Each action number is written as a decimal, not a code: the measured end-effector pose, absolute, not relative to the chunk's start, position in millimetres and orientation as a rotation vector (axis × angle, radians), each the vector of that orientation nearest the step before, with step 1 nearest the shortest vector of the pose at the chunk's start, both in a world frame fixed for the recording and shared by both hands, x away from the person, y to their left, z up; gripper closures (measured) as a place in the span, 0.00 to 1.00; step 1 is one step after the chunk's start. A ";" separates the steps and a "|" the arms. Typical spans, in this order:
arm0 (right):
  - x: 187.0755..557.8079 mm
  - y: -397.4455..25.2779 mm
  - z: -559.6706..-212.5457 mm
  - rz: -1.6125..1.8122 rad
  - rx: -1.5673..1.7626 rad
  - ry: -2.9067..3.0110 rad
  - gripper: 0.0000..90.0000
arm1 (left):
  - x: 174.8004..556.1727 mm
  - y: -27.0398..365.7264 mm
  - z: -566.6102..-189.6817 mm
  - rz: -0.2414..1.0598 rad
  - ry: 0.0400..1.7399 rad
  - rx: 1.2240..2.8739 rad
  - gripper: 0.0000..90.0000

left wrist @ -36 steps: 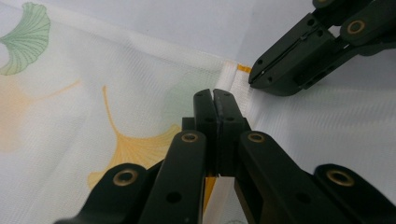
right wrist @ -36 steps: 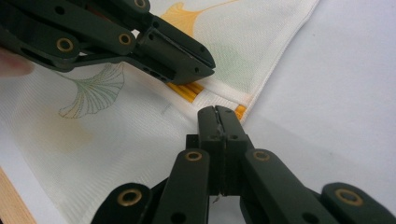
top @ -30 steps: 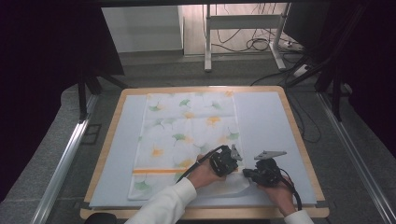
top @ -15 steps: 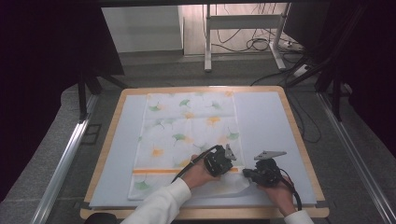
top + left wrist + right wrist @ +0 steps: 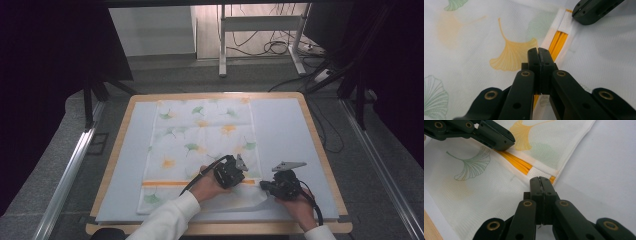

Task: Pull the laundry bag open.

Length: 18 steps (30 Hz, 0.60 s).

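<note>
High view: ginkgo-print cloth (image 5: 200, 145) flat on tabletop (image 5: 285, 130), near right corner folded up. Left gripper (image 5: 231, 172) has shifted slightly left since a second ago, jaws clenched at the orange stripe (image 5: 557, 42). Right gripper (image 5: 275, 187) unmoved, jaws clenched by the fold; grip unclear. Folding apparently underway.

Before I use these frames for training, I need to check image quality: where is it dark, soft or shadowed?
High view: surroundings nearly black, the table evenly lit. Left gripper view: the cloth sharp, the left tool close and slightly soft. Right gripper view: a soft shadow beside the right tool on the mat.
</note>
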State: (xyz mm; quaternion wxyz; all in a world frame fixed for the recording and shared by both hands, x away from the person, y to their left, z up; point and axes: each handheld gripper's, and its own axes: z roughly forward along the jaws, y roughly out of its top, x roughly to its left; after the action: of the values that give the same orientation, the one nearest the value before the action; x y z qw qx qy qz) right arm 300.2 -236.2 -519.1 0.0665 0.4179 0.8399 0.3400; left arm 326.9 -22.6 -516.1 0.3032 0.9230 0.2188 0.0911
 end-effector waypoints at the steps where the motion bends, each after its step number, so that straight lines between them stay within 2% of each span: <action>1: 300.2 -236.2 -519.1 1.024 1.260 2.533 0.99 | 327.1 -21.3 -516.2 0.239 0.580 2.445 1.00; 18: 300.3 -236.3 -519.2 1.026 1.260 2.532 0.99 | 325.4 3.1 -517.5 0.233 0.626 2.437 1.00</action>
State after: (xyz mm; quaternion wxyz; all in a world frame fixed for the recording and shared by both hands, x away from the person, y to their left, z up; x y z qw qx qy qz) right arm 300.3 -236.3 -519.2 0.0666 0.4178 0.8398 0.3403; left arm 325.4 3.1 -517.5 0.3027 0.9192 0.2362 0.0878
